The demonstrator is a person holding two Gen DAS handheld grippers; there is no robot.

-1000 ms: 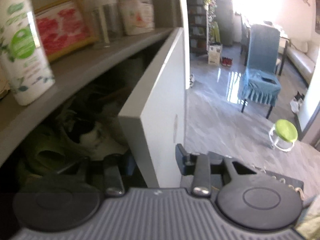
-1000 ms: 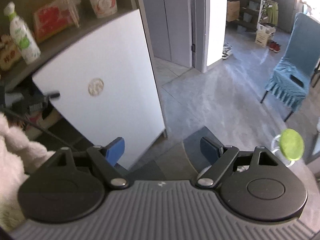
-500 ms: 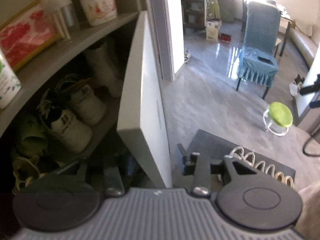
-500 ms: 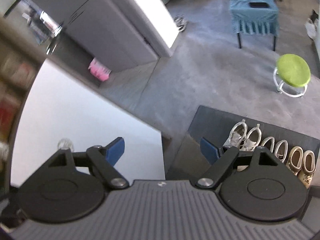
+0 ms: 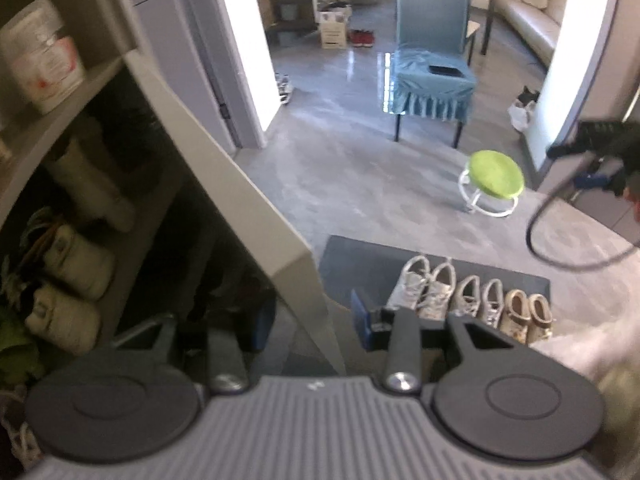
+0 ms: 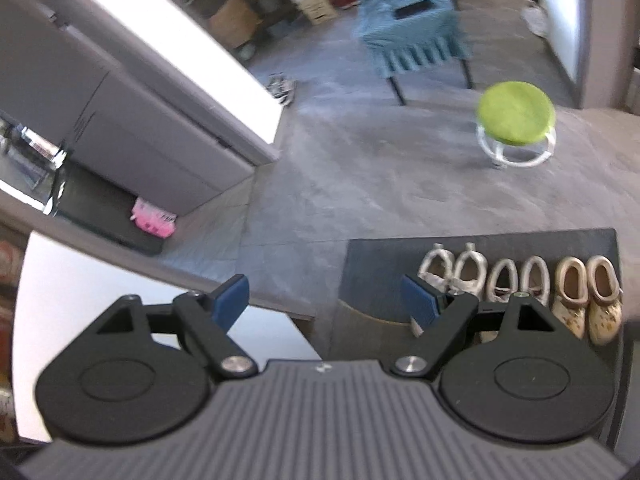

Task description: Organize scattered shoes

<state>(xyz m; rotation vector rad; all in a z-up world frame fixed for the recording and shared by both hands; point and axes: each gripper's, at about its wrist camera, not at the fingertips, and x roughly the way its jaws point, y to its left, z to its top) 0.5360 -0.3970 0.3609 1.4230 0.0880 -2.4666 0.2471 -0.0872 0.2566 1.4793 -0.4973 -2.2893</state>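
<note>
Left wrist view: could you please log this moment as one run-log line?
left gripper: straddling open grey cabinet door | right gripper: open, empty | six pale shoes: rowed on dark floor mat

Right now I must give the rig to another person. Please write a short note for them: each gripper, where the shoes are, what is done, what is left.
Left gripper: fingers astride the edge of the open cabinet door; whether they clamp it I cannot tell.
Right gripper: open, empty, above the floor near the mat.
Shoes: six, in three pairs, stand in one row on the dark mat: white sneakers, another pale pair, beige pair. More shoes sit on the cabinet shelves.
Done: mat row is tidy.
Left: likely close the door. Other shoes lie by the far doorway; check whether they belong to the job.
</note>
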